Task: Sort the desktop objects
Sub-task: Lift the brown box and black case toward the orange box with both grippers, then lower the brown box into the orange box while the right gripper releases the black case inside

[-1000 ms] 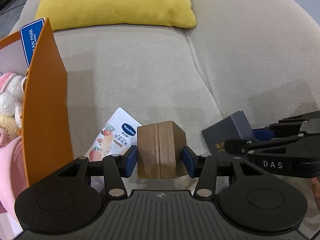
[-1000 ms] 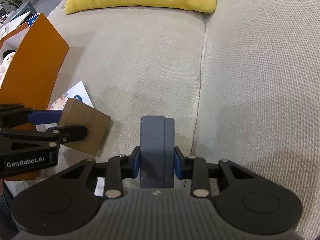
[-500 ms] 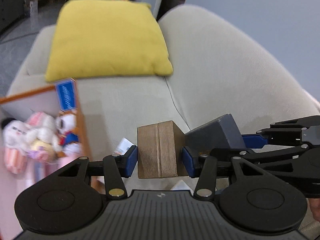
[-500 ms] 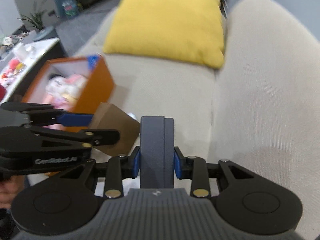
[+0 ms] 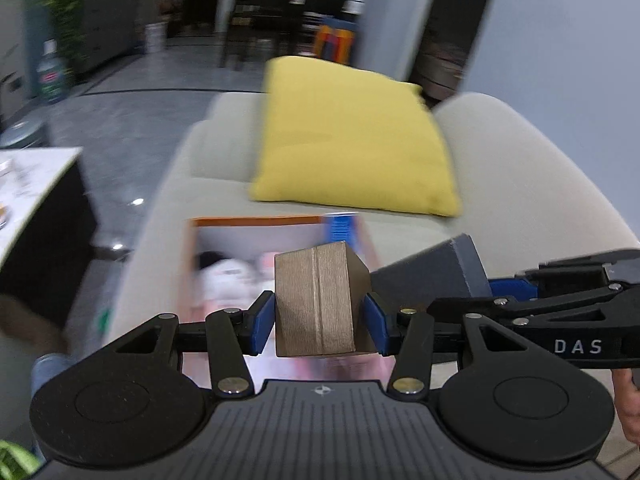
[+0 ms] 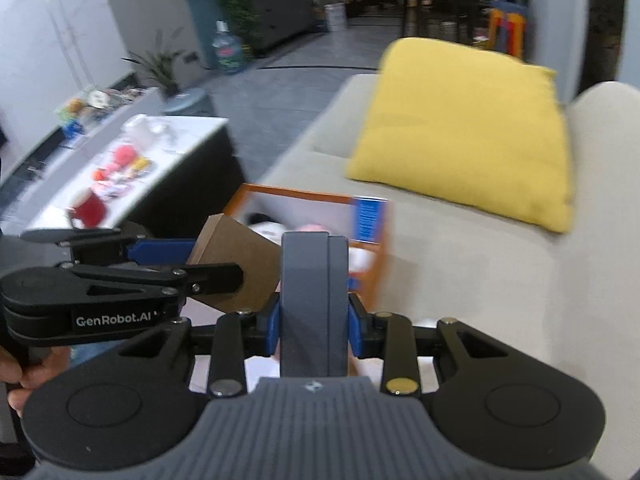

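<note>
**Two boxes held aloft over a sofa, one in each gripper**

The left gripper (image 5: pixel 319 317) pinches a brown cardboard box (image 5: pixel 316 304) between its blue pads (image 5: pixel 259 326), which press on the box's two sides. Just to its right, the right gripper (image 6: pixel 313 322) clamps a narrow dark grey box (image 6: pixel 313 304) upright in the same way; seen from the left wrist, that grey box (image 5: pixel 436 276) sits almost touching the brown one. A person's hand (image 6: pixel 16 380) shows at the lower left edge of the right wrist view, behind the left gripper's handle. Both boxes hang in the air above an open orange box (image 6: pixel 378 256) resting on the seat of a beige sofa (image 6: pixel 480 280), with blurred soft toys (image 5: pixel 224 280) inside it. Farther back, a yellow cushion (image 5: pixel 352 140) leans on the sofa. To the left stands a white-topped table (image 6: pixel 176 136) scattered with small items, among them a red mug (image 6: pixel 90 208). Potted plants (image 6: pixel 160 68) and a large water bottle (image 6: pixel 227 50) line the far wall.
</note>
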{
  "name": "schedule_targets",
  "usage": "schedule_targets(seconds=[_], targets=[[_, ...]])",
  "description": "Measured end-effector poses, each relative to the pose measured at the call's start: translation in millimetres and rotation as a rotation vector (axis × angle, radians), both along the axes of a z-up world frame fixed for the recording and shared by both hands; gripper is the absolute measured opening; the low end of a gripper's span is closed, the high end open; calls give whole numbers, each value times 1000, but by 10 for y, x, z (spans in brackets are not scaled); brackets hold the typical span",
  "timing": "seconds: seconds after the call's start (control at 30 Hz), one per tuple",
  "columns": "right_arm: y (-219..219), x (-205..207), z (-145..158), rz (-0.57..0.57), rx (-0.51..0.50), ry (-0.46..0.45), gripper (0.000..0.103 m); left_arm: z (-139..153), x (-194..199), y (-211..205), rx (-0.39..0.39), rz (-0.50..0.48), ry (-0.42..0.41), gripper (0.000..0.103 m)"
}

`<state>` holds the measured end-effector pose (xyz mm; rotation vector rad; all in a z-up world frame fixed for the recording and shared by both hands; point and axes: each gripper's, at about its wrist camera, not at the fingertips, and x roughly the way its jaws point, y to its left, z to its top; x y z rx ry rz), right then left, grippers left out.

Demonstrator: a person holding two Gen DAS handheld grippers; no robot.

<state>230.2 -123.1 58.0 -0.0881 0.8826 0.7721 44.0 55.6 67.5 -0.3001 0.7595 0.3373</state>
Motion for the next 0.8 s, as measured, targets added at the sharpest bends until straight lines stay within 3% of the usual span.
schedule_targets(seconds=[0.23, 0.47, 0.8], targets=[[792, 111, -415, 43, -21, 113, 35, -386, -102, 512, -53, 102, 70, 55], [1020, 365, -888, -27, -111, 217, 35, -674, 14, 609, -79, 99, 102, 55], [1200, 519, -1004, -55, -211, 246, 35, -854, -56, 670, -80, 123, 102, 55]])
